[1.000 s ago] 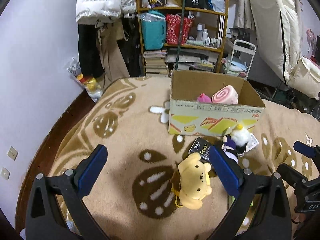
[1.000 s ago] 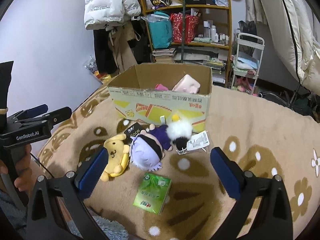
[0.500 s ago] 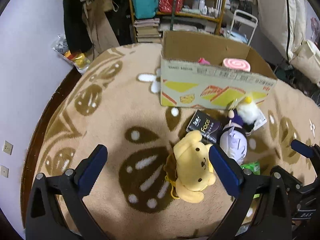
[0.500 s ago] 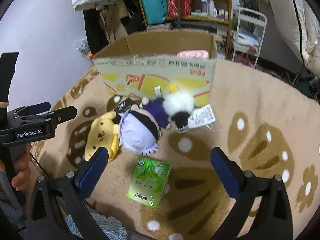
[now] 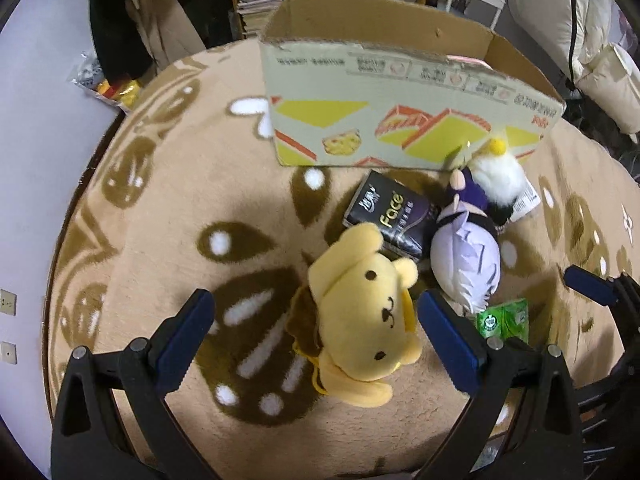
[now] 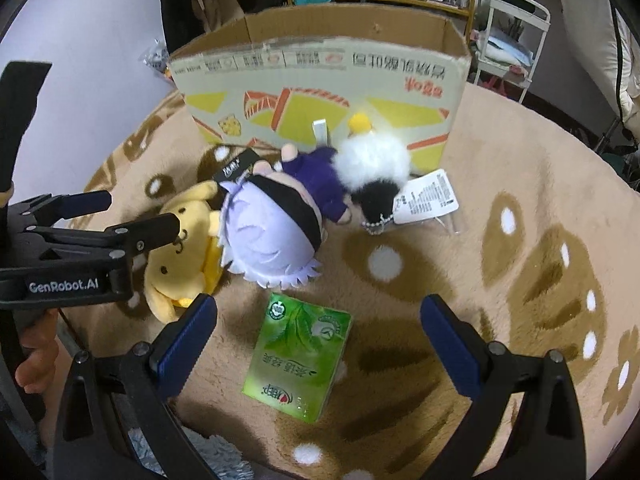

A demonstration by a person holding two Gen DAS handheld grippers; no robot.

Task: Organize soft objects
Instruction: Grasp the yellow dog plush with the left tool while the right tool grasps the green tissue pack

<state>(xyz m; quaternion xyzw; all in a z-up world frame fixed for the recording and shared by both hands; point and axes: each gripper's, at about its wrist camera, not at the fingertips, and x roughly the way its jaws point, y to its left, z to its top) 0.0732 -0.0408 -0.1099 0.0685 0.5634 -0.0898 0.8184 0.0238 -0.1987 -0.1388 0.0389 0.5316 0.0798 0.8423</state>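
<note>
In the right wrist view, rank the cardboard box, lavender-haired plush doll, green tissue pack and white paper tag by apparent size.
1. Printed cardboard box
2. Lavender-haired plush doll
3. Green tissue pack, nearer the camera, so it is close to the doll
4. White paper tag

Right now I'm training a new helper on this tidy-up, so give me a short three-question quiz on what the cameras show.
1. True or false: the left tongs are shut on the yellow dog plush.
2. Which item lies between the right tongs? A green tissue pack B black tissue pack C purple-haired doll
3. Fill in: the white furry toy lies against the cardboard ____.

Key: 1 false; 2 A; 3 box.
</note>
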